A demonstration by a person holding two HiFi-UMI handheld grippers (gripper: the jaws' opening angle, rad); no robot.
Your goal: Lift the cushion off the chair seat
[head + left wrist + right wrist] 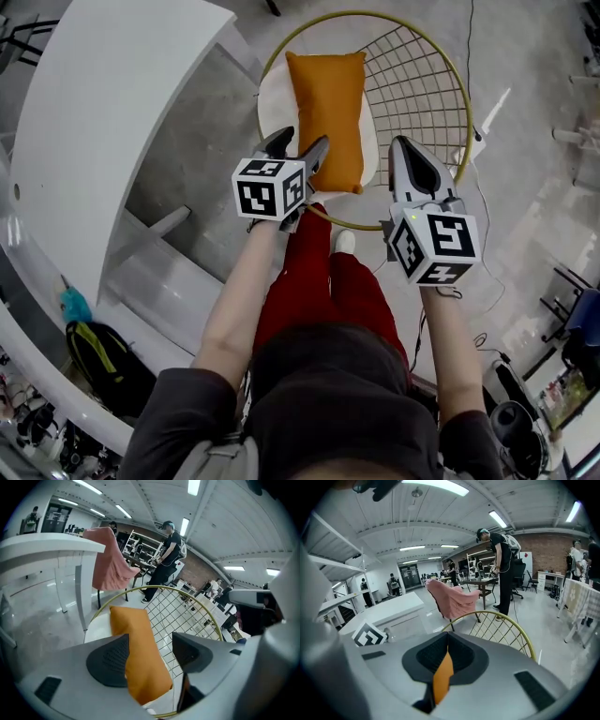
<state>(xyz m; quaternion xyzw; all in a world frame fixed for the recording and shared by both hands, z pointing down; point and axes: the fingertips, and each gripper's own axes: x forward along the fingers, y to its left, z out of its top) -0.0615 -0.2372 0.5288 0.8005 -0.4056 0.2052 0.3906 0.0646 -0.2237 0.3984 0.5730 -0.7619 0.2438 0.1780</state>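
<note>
This is a large open office or lab space — long strip lights (436,486) on a white ceiling, a brick wall (543,543) at the back, white desks (391,607), a black office chair (519,576) and several people (500,564) standing at worktables.

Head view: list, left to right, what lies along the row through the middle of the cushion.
white table → orange cushion → wire chair back
</note>
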